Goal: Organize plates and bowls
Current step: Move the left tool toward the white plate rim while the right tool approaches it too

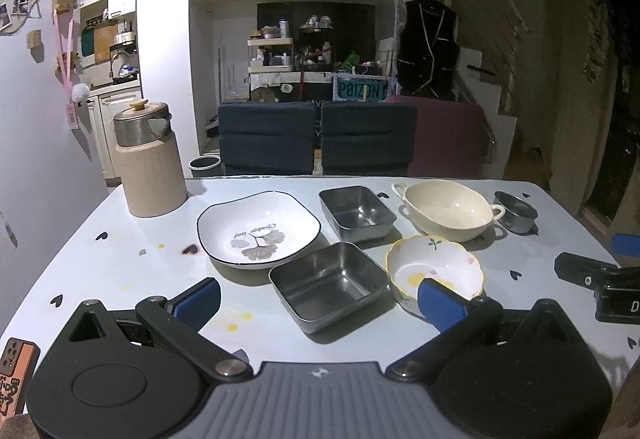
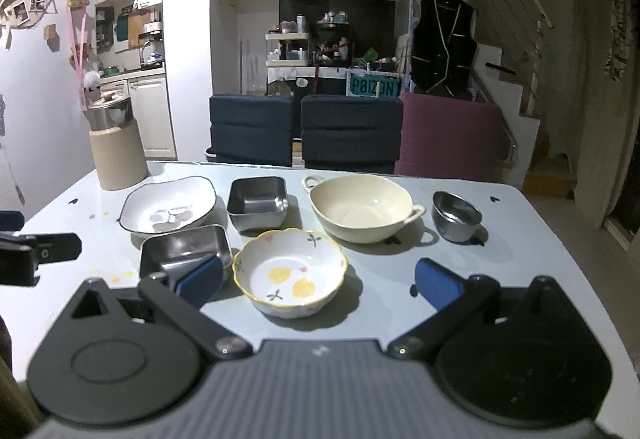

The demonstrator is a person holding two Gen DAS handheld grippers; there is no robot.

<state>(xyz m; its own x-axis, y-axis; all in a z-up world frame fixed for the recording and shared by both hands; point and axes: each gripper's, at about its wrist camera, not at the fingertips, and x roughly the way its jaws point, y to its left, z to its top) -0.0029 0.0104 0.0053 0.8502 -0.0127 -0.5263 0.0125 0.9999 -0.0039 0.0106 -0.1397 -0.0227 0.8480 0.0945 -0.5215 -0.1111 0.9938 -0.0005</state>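
On the pale table (image 1: 120, 259) stand a white leaf-print plate (image 1: 258, 229), two square steel trays, near (image 1: 328, 285) and far (image 1: 356, 213), a flowered bowl (image 1: 434, 271), a cream two-handled bowl (image 1: 448, 209) and a small steel cup (image 1: 516, 211). My left gripper (image 1: 320, 303) is open, low over the table, in front of the near tray. My right gripper (image 2: 318, 285) is open, its fingers either side of the flowered bowl (image 2: 290, 273), apart from it. The right view also shows the plate (image 2: 168, 209), near tray (image 2: 182, 251), far tray (image 2: 258, 203), cream bowl (image 2: 362, 207) and cup (image 2: 456, 215).
A beige canister with a steel lid (image 1: 150, 163) stands at the table's far left. Two dark blue chairs (image 1: 266, 139) and a purple one (image 1: 448, 135) stand behind the far edge. The right gripper shows at the left view's right edge (image 1: 600, 283).
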